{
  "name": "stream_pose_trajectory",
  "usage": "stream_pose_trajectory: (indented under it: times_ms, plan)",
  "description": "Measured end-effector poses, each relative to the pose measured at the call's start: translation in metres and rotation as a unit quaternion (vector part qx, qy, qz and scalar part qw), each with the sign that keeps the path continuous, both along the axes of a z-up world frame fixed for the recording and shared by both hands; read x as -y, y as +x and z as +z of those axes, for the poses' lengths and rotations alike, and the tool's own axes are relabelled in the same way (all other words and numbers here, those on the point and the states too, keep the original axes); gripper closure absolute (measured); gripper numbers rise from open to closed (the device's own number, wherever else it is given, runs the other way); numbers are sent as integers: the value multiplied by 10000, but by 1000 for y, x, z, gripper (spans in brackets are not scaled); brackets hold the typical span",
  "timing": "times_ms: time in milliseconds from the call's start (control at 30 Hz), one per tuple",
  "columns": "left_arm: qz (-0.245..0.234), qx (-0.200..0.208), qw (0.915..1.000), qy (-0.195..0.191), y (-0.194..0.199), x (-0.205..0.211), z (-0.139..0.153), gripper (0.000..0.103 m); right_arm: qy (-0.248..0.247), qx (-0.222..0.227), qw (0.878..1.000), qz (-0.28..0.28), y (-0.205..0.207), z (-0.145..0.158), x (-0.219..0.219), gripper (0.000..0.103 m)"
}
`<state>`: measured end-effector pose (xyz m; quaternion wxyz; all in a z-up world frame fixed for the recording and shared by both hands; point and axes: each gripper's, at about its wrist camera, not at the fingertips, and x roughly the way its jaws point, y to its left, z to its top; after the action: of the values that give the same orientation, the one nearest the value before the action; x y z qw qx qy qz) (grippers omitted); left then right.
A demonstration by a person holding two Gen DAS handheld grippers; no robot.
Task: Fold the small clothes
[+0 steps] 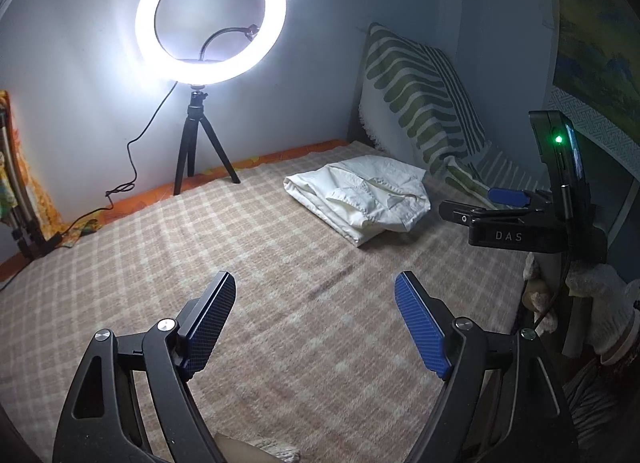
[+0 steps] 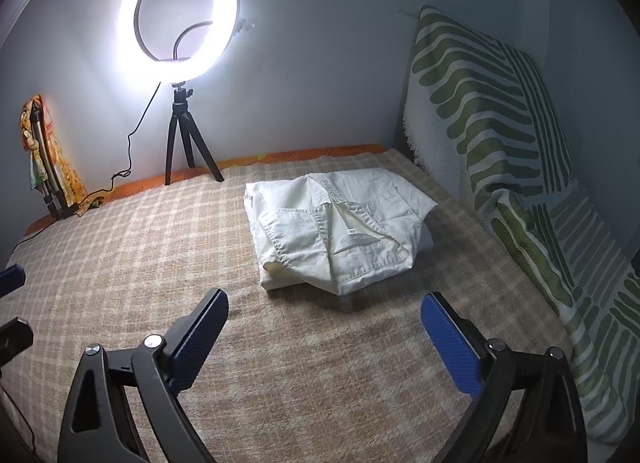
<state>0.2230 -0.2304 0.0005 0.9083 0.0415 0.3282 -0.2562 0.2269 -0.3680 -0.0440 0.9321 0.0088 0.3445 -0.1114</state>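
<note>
lit ring light (image 2: 179, 9) on tripod, pale wall (image 2: 340, 43), checked bed cover (image 2: 120, 243), green-striped throw (image 2: 500, 103)

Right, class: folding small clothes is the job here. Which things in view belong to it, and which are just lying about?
Belongs to the job:
- white garment, folded on the checked blanket
- left tongs, open, empty
- right tongs, open, empty

Just lying about:
- ring light on tripod
- green-striped throw
- orange patterned cloth

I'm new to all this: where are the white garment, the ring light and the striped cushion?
white garment (image 2: 340, 223): right wrist view, its middle.
ring light (image 2: 132, 11): right wrist view, glowing rim.
striped cushion (image 1: 420, 95): left wrist view, its face.
</note>
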Motion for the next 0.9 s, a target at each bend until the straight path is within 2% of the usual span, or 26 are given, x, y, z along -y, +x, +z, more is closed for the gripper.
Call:
stream_pose_trajectory:
  times_ms: [67, 300, 433, 667, 900]
  plan:
    - [7, 19, 10000, 39, -4, 0, 0, 17, -97, 71, 9999, 8, -4, 0, -4, 0]
    - [-20, -96, 9999, 29, -14, 0, -1, 16, -263, 167, 9995, 41, -17, -1, -13, 0]
    - [-33, -86, 9999, 40, -16, 1, -3, 6, -390, 243, 9989, -6, -21, 1, -14, 0]
    - [77, -243, 9995, 162, -14, -1, -9, 4, -231, 290, 9993, -10, -21, 2, -11, 0]
    - [123, -212, 9994, 243, -16, 0, -10, 3, -238, 265, 9994, 16, -21, 1, -14, 0]
